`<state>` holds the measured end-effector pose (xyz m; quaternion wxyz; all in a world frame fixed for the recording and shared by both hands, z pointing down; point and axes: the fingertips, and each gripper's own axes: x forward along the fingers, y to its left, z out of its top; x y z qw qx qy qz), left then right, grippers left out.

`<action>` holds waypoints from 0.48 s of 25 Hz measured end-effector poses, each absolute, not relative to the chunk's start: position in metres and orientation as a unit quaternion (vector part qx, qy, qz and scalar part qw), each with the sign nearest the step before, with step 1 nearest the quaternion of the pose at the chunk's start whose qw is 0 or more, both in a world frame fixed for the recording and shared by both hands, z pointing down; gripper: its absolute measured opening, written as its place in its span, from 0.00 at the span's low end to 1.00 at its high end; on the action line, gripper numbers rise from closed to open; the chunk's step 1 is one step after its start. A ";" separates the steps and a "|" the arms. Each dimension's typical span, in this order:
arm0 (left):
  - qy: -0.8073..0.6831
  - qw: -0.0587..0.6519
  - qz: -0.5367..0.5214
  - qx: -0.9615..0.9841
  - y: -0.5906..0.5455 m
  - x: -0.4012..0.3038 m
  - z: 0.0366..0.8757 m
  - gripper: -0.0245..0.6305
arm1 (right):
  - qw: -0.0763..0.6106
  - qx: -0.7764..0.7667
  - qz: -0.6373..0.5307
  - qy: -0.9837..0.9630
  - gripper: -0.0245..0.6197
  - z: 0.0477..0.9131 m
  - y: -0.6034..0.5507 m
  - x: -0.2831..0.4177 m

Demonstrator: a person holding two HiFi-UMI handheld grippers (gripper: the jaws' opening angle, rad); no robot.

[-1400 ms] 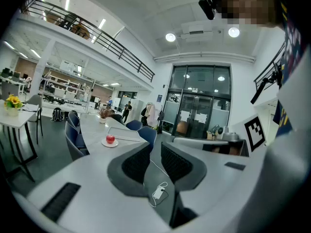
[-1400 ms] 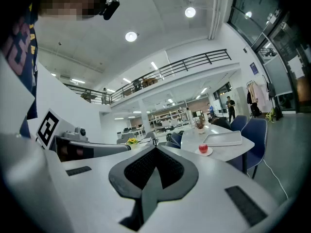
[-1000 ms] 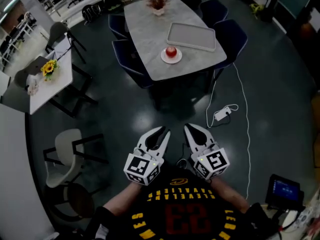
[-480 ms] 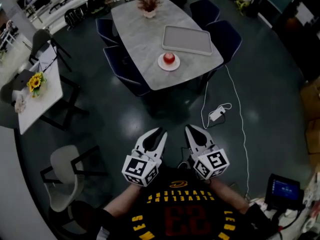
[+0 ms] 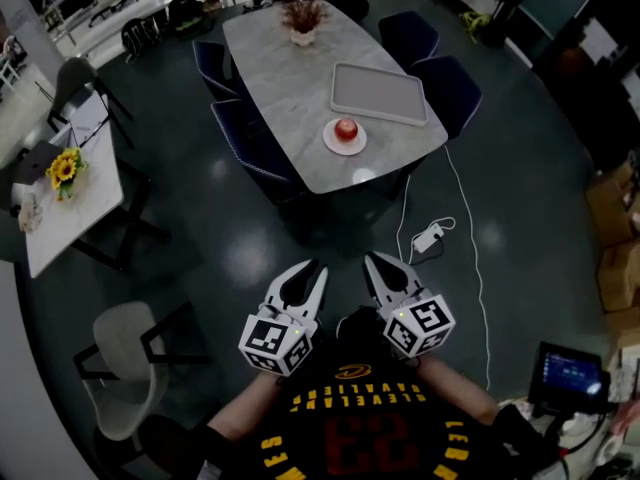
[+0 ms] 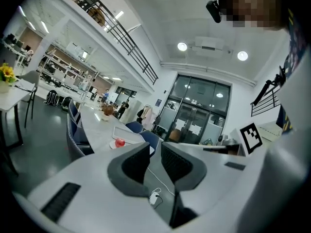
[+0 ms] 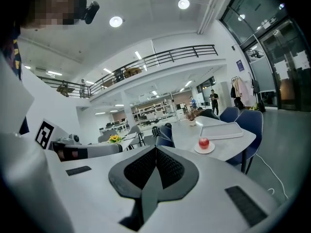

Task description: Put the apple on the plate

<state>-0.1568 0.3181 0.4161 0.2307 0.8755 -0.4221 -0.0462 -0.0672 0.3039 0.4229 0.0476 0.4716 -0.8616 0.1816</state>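
A red apple (image 5: 346, 128) sits on a small white plate (image 5: 333, 142) near the front edge of a grey marble table (image 5: 290, 88). The same apple (image 7: 203, 142) on its plate (image 7: 210, 150) shows in the right gripper view, and small and distant in the left gripper view as the apple (image 6: 119, 142). Both grippers are held close to the person's chest, far from the table. My left gripper (image 5: 310, 278) is open with a narrow empty gap. My right gripper (image 5: 380, 268) is shut on nothing.
A grey tray (image 5: 379, 93) lies behind the plate, a potted plant (image 5: 303, 16) at the table's far end. Dark blue chairs (image 5: 448, 90) ring the table. A white power strip and cable (image 5: 428, 236) lie on the dark floor. A side table with sunflowers (image 5: 62, 171) stands left.
The view has shifted as the person moves back slightly and turns; the table sits a little farther right and up. Both grippers stay held at the chest, unchanged.
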 end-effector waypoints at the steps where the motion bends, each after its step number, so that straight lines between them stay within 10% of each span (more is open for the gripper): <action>1: -0.424 0.232 -0.049 0.874 0.318 -0.161 0.416 0.15 | 0.048 0.467 0.182 -0.864 0.05 0.423 0.303 -0.073; 12: -0.453 0.232 -0.036 0.860 0.284 -0.183 0.424 0.15 | 0.042 0.446 0.198 -0.872 0.05 0.438 0.264 -0.091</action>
